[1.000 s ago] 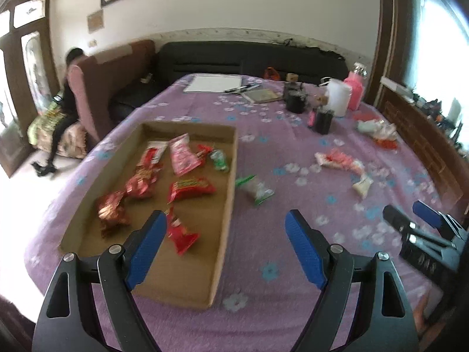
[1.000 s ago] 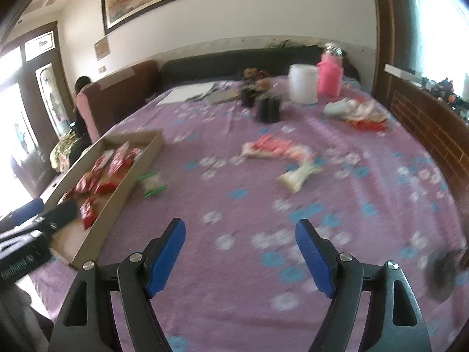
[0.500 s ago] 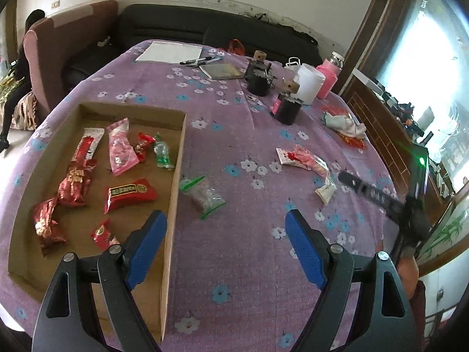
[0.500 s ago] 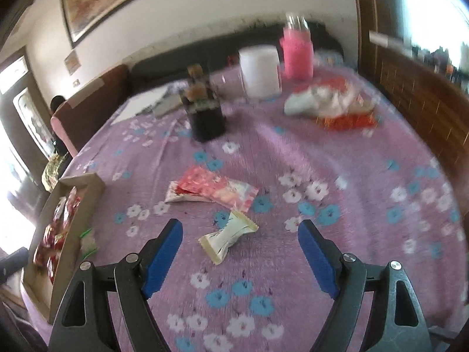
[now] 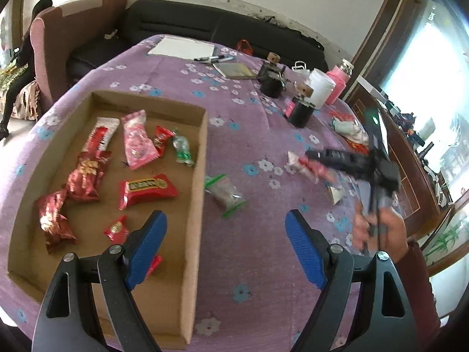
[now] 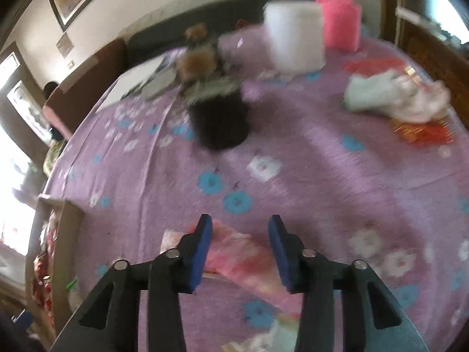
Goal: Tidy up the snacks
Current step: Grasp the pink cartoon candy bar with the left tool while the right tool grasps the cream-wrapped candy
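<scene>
A cardboard tray (image 5: pixel 202 176) on the purple flowered tablecloth holds several red and pink snack packs. A clear green-ended packet (image 5: pixel 225 195) lies just right of it. My left gripper (image 5: pixel 225 234) is open and empty above the tray's right wall. My right gripper (image 6: pixel 239 231) is partly closed, its blue pads straddling a pink-and-red snack pack (image 6: pixel 243 258) lying on the cloth; the pads stand apart from it. In the left wrist view the right gripper (image 5: pixel 334 158) hovers over that pack (image 5: pixel 299 164). A beige packet (image 5: pixel 337 195) lies nearby.
Two black cups (image 5: pixel 300 113), a white jar (image 6: pixel 293 38) and a pink bottle (image 6: pixel 340 20) stand at the far side. White and red wrappers (image 6: pixel 404 99) lie at the right. Paper, pens and a booklet lie far back. A sofa and armchair stand behind the table.
My right gripper has moved forward and down over the pink-and-red pack and its jaws have narrowed. My left gripper has drifted little and stays open.
</scene>
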Demonstrator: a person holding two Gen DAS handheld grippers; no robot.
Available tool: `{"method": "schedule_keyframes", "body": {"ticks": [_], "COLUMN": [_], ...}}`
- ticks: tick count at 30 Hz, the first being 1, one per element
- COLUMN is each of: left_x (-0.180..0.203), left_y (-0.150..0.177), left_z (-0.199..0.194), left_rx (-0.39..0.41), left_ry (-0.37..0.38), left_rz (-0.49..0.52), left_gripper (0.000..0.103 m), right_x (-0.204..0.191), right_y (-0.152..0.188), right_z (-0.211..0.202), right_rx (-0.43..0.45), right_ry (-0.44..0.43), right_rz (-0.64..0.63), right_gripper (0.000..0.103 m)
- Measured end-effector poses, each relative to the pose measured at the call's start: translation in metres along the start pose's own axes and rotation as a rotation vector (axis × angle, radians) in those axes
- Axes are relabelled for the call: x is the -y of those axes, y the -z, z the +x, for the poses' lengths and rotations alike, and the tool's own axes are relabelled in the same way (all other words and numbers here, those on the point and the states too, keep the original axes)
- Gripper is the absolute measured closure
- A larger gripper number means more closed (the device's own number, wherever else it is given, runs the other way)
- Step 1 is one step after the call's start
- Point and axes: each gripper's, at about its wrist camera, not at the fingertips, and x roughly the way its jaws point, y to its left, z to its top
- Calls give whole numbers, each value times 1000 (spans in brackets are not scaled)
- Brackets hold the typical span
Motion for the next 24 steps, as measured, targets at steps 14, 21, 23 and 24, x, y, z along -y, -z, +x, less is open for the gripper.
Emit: {"method": "schedule_keyframes", "body": {"ticks": [14, 21, 23, 24], "left_x": [26, 51, 55, 57], "left_y": [1, 1, 2, 2], "left_z": [19, 34, 40, 43], "left_rx": [-49, -70, -77, -82], "left_ry": [42, 60, 52, 46], "left_rz": [38, 47, 50, 54], "left_gripper": [20, 20, 20, 20], "right_x": [-1, -26, -25, -23], "right_y": [85, 88, 88, 89], "right_z": [-85, -59, -45, -44], "right_rx": [133, 68, 22, 4], "right_ry": [-98, -197, -193, -236], "right_rz": [-86, -165, -137, -140], "right_gripper": [41, 41, 38, 39]}}
